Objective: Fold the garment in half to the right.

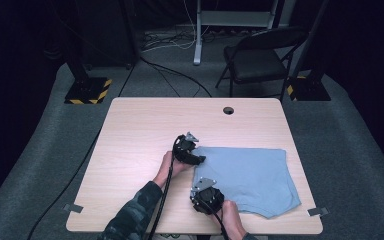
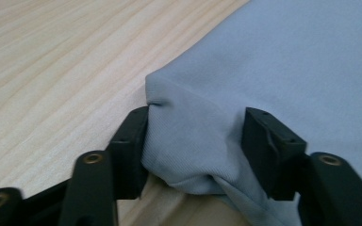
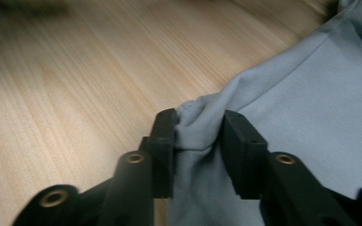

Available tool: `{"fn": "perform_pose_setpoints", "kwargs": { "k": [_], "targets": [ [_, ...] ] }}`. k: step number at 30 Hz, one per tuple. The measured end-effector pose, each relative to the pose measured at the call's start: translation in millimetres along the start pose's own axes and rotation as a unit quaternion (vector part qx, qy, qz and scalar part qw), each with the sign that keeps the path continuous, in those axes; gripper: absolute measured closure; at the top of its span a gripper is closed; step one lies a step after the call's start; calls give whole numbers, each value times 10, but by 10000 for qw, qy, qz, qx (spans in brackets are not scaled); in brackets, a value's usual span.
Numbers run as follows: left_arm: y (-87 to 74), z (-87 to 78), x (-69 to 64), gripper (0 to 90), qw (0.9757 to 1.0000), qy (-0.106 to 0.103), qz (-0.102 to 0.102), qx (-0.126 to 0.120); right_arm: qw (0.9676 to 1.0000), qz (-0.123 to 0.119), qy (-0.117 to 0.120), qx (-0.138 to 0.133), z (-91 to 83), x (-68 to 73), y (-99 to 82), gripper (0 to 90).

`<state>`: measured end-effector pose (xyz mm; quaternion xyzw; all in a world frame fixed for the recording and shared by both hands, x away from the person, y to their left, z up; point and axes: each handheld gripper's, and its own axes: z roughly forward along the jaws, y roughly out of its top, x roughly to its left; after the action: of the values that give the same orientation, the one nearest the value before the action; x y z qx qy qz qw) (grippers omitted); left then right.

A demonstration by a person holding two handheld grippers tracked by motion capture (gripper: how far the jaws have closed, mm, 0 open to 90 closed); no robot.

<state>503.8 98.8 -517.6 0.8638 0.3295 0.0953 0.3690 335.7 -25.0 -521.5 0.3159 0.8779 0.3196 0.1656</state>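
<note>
Between the black jaws of the left gripper (image 2: 195, 136) a bunched corner of the light blue cloth (image 2: 287, 61) sits gathered. The left pad presses against the fabric's edge; at the right pad the cloth bulges close, and contact there looks made but loose. The jaws stand partly closed on this fold. The right gripper (image 3: 199, 141) has its jaws drawn closer together, and both pads pinch a crumpled ridge of the same cloth's edge, which rises in small wrinkles between them.

Taking the cloth (image 1: 247, 177) as the landmark: in the high view it lies flat on the pale wooden table (image 1: 140, 145), a roughly rectangular folded piece. The left gripper (image 1: 192, 152) meets it at its far left corner, the right gripper (image 1: 207, 197) at its near left corner, so both hold the cloth's left edge. The person's hands come up from the near side of the cloth, the left arm in a dark patterned sleeve (image 1: 132, 215). Beyond the cloth's far edge a round hole (image 1: 228, 110) pierces the tabletop, and farther off, past the table, stands a dark folding chair (image 1: 260, 57) on grey carpet.
</note>
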Motion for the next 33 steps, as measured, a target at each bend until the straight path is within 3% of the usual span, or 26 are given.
{"fn": "perform_pose_setpoints", "kwargs": {
  "k": [4,12,24,33],
  "targets": [
    [20,9,-22,586,10000,-86,-12,26,10000,-22,-41,-32,5,-7,-3,757],
    [27,-2,-7,728,9999,-104,-118,-39,9999,-29,-128,-96,22,-16,3,796],
    [27,-136,64,765,9993,-28,-364,-89,9996,98,11,-273,-16,-27,59,808],
    [81,-390,155,767,9986,130,-457,-213,9967,187,37,-790,-197,-24,179,811]
  ]
}}
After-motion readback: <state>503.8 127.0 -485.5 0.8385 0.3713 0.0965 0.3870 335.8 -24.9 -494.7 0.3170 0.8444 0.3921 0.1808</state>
